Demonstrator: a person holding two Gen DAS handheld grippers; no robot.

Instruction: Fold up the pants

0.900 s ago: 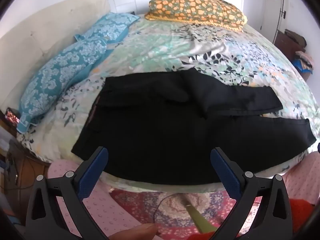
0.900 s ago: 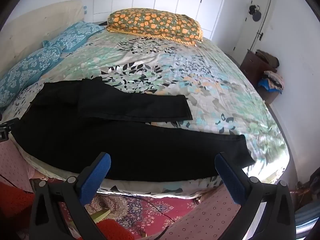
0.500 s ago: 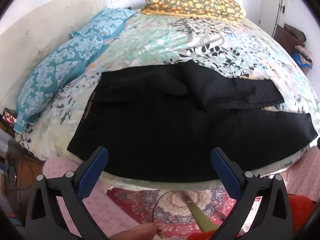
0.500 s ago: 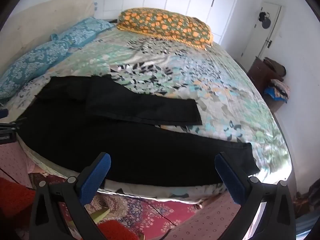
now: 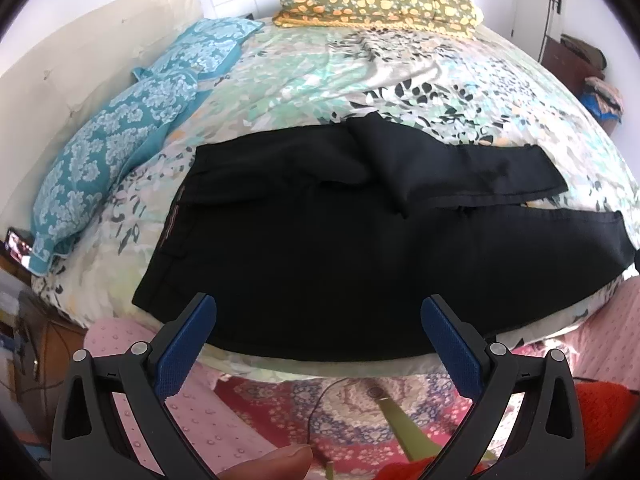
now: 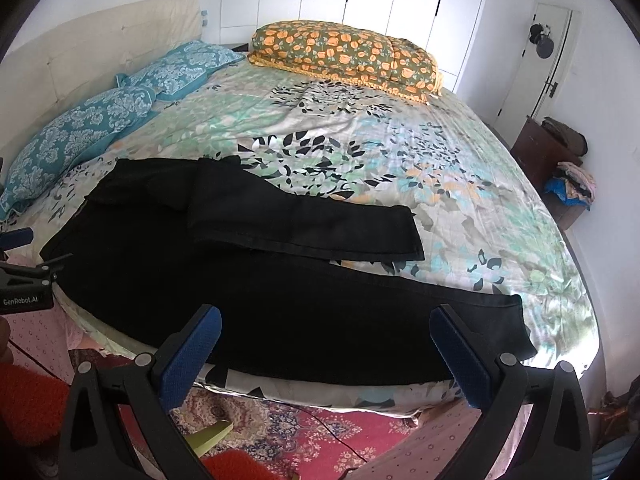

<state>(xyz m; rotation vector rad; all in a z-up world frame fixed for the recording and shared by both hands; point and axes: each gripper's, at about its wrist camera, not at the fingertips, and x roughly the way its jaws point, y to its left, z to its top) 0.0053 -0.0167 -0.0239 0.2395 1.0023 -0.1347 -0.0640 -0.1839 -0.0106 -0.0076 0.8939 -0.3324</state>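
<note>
Along the near edge of a bed [image 6: 400,152] spread with a leaf-patterned cover, one pair of black pants [image 5: 320,248] lies flat, its waistband toward the headboard end and its two legs running toward the foot. The farther leg is folded short and lies partly on top of the seat; the nearer leg stretches along the mattress edge almost to the corner. The only readable writing is "GenRobot.AI" on the body of the left gripper [image 5: 318,354], seen at the left border of the right wrist view. The right gripper [image 6: 326,360] hangs over the near edge as well. Both tools have their blue-padded fingers [image 6: 192,354] spread wide with nothing between them, clear of the cloth. Two teal patterned pillows [image 6: 80,136] lie along the headboard side, and one folded quilt with orange flowers [image 6: 348,56] sits at the far edge. A red patterned rug [image 6: 320,436] covers the floor below, crossed by a thin black cable [image 5: 320,408]. A dark wooden cabinet [image 6: 540,148] stands by the right wall, with clothes piled beside it.
</note>
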